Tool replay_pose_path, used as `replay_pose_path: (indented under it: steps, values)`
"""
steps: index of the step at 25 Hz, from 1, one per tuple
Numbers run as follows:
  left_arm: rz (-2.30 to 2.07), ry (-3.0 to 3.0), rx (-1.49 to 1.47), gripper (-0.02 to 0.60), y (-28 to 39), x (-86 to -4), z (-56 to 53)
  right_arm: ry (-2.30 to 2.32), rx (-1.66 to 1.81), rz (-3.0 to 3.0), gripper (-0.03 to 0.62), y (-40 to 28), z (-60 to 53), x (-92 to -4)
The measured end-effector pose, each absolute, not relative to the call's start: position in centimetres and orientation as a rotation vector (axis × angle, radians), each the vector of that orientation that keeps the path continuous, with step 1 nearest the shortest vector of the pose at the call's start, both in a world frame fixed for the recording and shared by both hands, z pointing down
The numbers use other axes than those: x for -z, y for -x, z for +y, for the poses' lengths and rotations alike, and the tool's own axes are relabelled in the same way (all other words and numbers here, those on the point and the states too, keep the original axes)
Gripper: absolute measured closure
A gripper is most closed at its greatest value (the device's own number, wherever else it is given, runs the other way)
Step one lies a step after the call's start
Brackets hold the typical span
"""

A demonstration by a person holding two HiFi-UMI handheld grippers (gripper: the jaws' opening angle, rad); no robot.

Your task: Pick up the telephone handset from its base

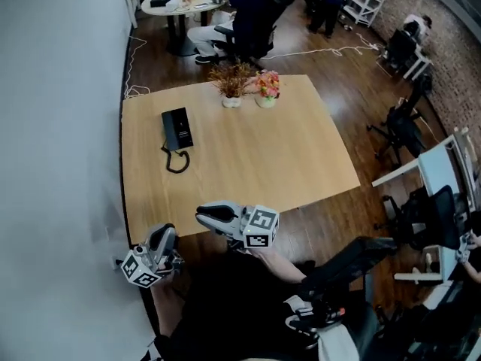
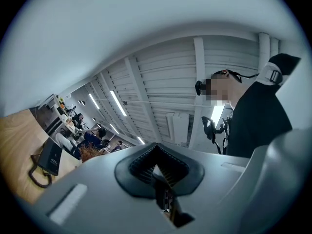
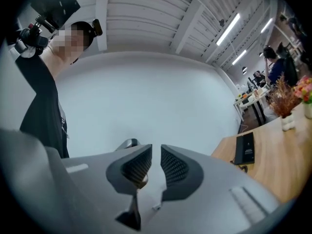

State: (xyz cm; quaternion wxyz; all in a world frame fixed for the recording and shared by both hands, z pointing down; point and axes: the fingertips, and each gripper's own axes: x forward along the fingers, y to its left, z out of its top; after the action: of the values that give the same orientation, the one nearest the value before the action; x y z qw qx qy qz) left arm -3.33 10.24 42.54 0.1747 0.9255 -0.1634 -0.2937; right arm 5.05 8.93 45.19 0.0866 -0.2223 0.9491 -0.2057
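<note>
A black telephone (image 1: 177,128) lies flat on the left part of the wooden table (image 1: 278,149), with its handset on the base and a curled cord (image 1: 178,161) in front. It also shows small in the left gripper view (image 2: 50,156) and the right gripper view (image 3: 244,148). Both grippers hang off the table's near edge, well short of the phone. My left gripper (image 1: 167,232) is shut and empty, its pads together (image 2: 156,167). My right gripper (image 1: 201,213) points left toward the wall, with a narrow gap between its pads (image 3: 156,165) and nothing in it.
Two small flower pots (image 1: 231,89) (image 1: 267,87) stand at the table's far edge. A white wall (image 1: 60,126) runs along the left side. Office chairs (image 1: 402,130) and desks stand to the right, and people sit at a round table (image 1: 180,2) at the back.
</note>
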Motion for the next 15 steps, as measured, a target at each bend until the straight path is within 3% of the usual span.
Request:
replay_pose_path:
  steps: [15]
  values:
    - [-0.642,-2.598,0.643,0.578,-5.4,-42.3,6.4,0.569,0.668,2.766,0.536,-14.7,3.2,-45.4]
